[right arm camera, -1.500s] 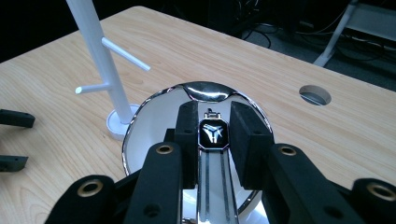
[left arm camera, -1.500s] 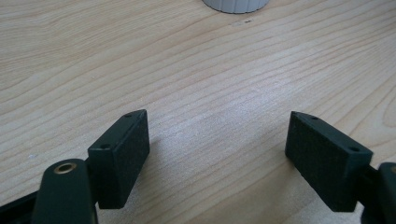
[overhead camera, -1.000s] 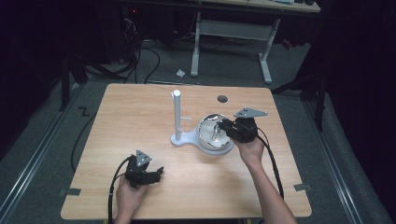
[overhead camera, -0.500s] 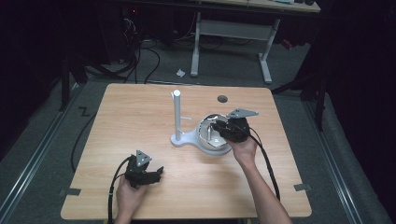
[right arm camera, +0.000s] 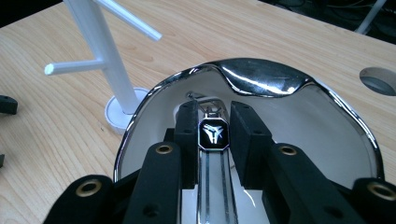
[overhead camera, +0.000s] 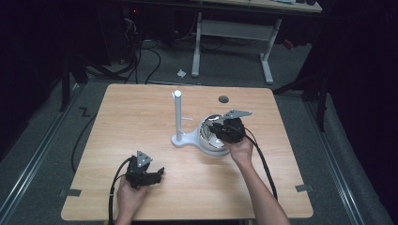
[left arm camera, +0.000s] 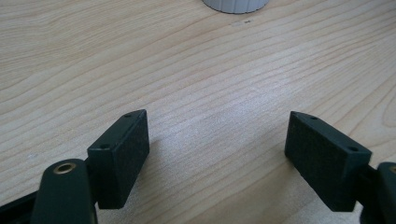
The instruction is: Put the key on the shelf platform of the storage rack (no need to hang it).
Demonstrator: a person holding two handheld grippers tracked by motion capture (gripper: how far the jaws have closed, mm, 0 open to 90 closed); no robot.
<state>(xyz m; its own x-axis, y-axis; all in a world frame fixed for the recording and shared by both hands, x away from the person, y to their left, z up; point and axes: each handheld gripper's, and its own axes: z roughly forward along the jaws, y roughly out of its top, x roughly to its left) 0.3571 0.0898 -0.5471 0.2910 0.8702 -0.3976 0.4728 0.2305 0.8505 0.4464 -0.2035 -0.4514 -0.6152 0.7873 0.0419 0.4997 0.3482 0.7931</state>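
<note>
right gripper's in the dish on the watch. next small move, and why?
Probably lift straight up. The right gripper has its jaws closed on the watch, low inside the chrome dish; clearing the rim comes before heading to the white stand.

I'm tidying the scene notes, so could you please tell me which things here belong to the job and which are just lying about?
In the job: watch, clamped in the right tongs; chrome-rimmed dish under it; probably the white peg stand beside it.

Lying about: left tongs, open on the table; table hole; paper scrap and cables on the floor.
</note>
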